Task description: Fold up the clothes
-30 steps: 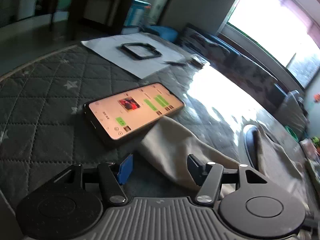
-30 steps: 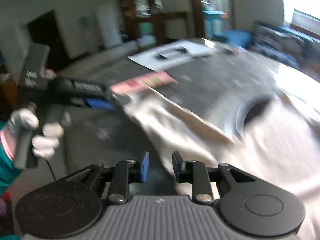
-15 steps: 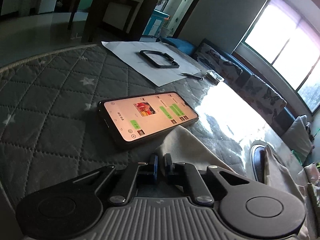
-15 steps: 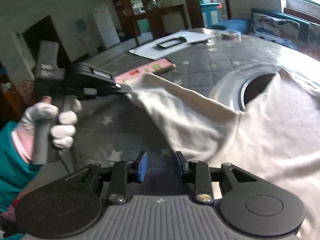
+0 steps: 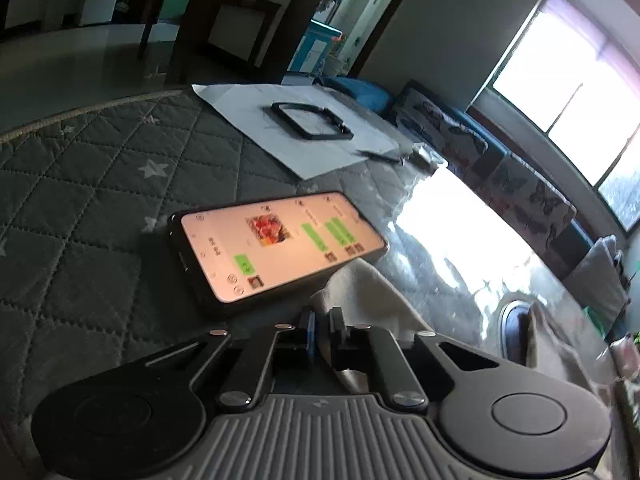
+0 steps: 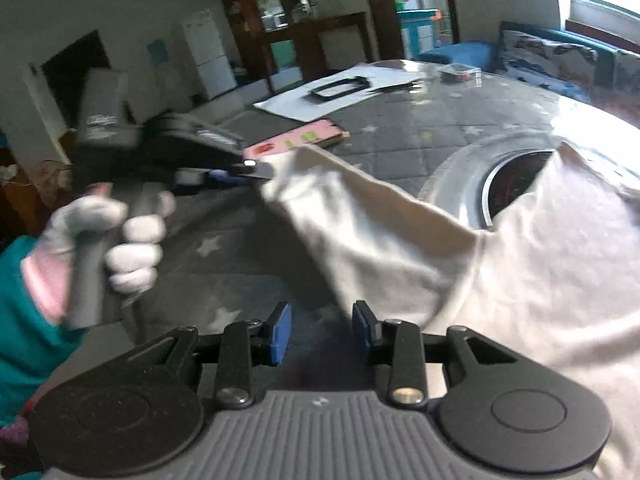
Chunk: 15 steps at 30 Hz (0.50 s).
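A cream long-sleeved shirt (image 6: 520,272) lies on the dark quilted star-patterned cover (image 6: 420,136). My left gripper (image 5: 320,326) is shut on the cuff of its sleeve (image 5: 360,292). In the right wrist view the left gripper (image 6: 260,170) holds that sleeve (image 6: 360,216) lifted off the cover, stretched toward the shirt body. My right gripper (image 6: 320,330) is open and empty, just in front of the sleeve's underarm.
A lit phone (image 5: 280,240) lies on the cover just beyond the left gripper. A white paper sheet (image 5: 256,120) with a black frame (image 5: 310,120) sits farther back. A round opening (image 6: 516,184) shows by the shirt. A sofa (image 5: 520,184) stands along the window.
My left gripper closed on the sleeve cuff and lifted it. My right gripper opened wider and moved closer to the sleeve's base.
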### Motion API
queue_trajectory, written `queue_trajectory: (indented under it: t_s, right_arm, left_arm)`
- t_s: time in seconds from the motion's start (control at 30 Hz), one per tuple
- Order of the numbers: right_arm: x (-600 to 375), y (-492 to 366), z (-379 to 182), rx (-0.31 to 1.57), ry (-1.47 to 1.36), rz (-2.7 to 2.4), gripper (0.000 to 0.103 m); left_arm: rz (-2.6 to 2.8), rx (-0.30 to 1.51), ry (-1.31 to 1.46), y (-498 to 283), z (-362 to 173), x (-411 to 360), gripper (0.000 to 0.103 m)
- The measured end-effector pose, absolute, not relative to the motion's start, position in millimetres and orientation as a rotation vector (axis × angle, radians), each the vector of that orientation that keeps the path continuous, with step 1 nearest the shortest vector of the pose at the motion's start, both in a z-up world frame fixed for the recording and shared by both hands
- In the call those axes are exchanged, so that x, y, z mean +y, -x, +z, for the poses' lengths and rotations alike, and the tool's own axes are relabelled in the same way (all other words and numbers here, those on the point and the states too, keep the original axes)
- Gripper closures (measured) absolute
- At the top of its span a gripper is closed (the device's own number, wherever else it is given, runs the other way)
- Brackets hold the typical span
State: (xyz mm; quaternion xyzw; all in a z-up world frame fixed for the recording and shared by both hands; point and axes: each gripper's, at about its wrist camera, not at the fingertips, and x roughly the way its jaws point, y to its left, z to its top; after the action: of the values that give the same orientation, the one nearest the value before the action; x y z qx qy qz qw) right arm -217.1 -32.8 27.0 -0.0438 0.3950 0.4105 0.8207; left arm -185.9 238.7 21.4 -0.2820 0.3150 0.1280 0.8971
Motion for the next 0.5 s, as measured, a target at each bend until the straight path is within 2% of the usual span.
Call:
queue_trajectory:
  t_s: [0.27, 0.5]
  right_arm:
    - [-62, 232, 34, 0.813, 0.07, 0.797, 0.068]
    - [-89, 252, 44, 0.781, 0.05, 0.786, 0.068]
  left_arm:
    - [0.221, 0.505, 0.579, 197, 64, 232, 0.099]
    - [0.028, 0.417, 0.544, 207, 122, 184, 0.099]
